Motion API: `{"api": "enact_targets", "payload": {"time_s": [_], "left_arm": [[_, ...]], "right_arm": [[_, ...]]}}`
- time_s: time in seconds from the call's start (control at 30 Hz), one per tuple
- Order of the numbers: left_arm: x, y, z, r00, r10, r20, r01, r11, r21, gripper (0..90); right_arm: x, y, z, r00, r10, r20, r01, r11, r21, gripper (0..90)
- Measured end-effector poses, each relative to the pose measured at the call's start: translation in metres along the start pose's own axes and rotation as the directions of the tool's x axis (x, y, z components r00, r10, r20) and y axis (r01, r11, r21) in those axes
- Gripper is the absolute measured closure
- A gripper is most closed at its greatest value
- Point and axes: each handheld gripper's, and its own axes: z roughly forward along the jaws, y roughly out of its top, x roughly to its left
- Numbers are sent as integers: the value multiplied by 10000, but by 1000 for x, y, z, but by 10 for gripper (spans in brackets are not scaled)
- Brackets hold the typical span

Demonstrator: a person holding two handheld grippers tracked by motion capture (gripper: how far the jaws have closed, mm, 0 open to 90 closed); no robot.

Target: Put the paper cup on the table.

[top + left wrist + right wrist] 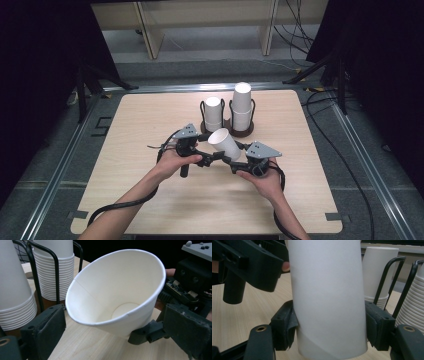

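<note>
A white paper cup [223, 142] hangs tilted over the table's middle, its mouth turned towards my left gripper. My right gripper [232, 152] is shut on the cup's lower body. In the right gripper view both pads [287, 325] press the cup wall [329, 302]. My left gripper [210, 150] stands open, facing the cup's mouth. In the left gripper view the cup [117, 290] shows its inside, and the wide jaws flank its rim without pressing it. One jaw of the right gripper [147, 333] shows under the cup's base.
Two stacks of white cups [213, 112] [242, 105] stand in black wire holders at the table's far middle, just behind the grippers. They show close by in the left gripper view as stacks [56, 270] and in the right gripper view as stacks [377, 270]. The wooden table [150, 115] ends at dark curtains.
</note>
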Motion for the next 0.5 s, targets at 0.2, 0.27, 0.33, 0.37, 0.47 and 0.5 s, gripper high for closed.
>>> {"api": "enact_targets", "payload": {"time_s": [0.2,0.27,0.33,0.37,0.47,0.5], "left_arm": [[0,2,4,9998,-151,137,152,9999,-74,42],[1,3,5,9995,-219,220,223,9996,-155,42],[1,4,5,9994,-236,252,241,9996,-168,42],[1,5,6,9995,-239,214,242,9996,-128,42],[2,6,6,9990,-352,271,357,9992,-187,42],[2,6,7,9986,-422,313,429,9989,-211,43]], "right_arm": [[0,1,-1,9997,-213,114,213,9998,17,342],[1,1,0,10000,-41,-15,41,10000,-29,342],[2,1,0,10000,-67,58,67,10000,-74,342],[2,1,-1,9998,-156,140,156,9999,17,342],[3,0,0,10000,-27,-18,27,10000,86,342],[2,0,0,10000,-36,-18,37,10000,75,342]]}}
